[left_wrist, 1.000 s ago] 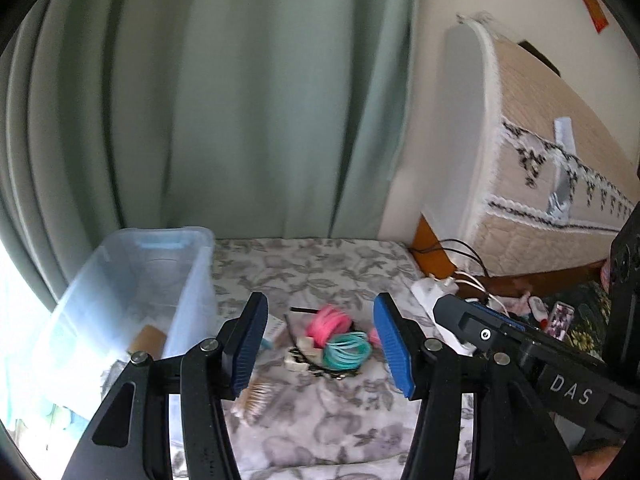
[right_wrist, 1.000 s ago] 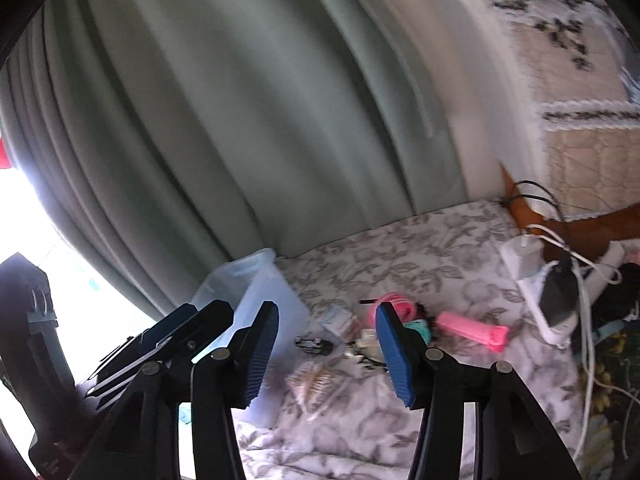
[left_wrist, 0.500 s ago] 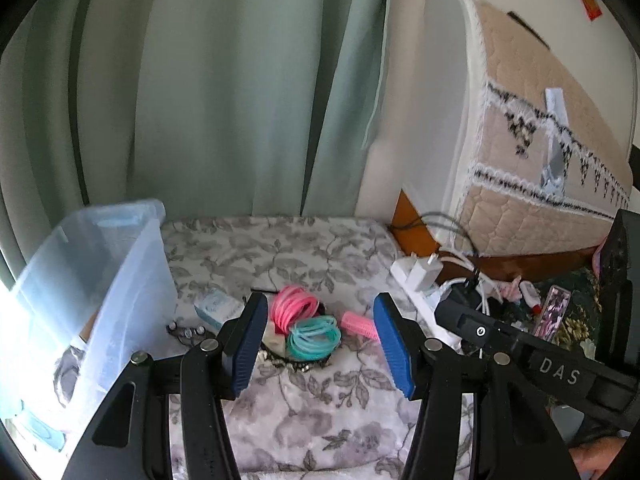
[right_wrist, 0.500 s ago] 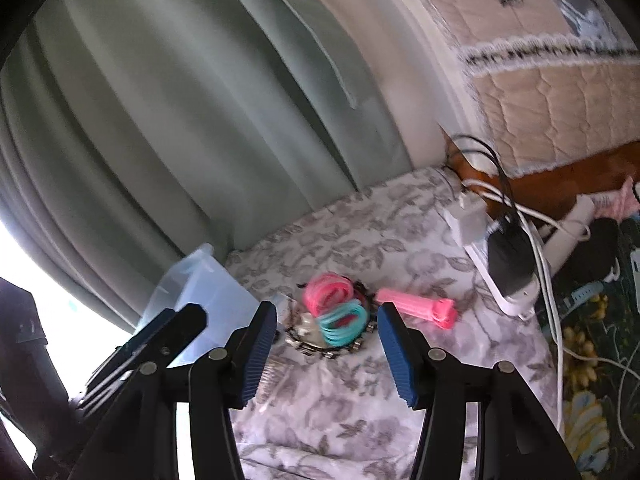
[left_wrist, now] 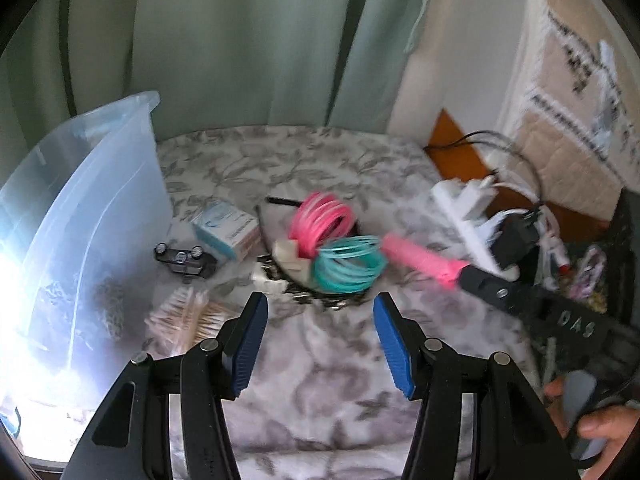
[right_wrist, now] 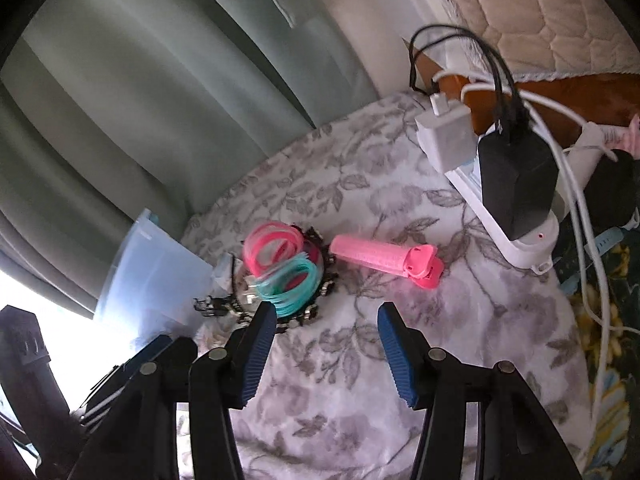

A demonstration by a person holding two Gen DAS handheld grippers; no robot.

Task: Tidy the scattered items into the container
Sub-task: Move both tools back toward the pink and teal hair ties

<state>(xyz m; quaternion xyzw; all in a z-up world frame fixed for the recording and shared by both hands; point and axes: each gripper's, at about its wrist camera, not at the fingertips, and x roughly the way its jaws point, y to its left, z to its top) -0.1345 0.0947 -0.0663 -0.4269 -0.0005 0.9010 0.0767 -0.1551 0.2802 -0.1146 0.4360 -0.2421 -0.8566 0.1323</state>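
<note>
Both tools had dropped closer to the bed since the earlier frames: the left tool and right tool hung with jaws apart, empty, just short of the pink and teal hair ties, beside the clear container

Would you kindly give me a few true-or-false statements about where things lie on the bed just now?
1. The pink hair clip lies in the clear bin. False: it lies on the floral bedspread.
2. Both grippers hold nothing. True: left gripper and right gripper are open.
3. The teal bands rest beside the pink bands. True.
4. The small box is red. False: it is pale blue and white.
</note>
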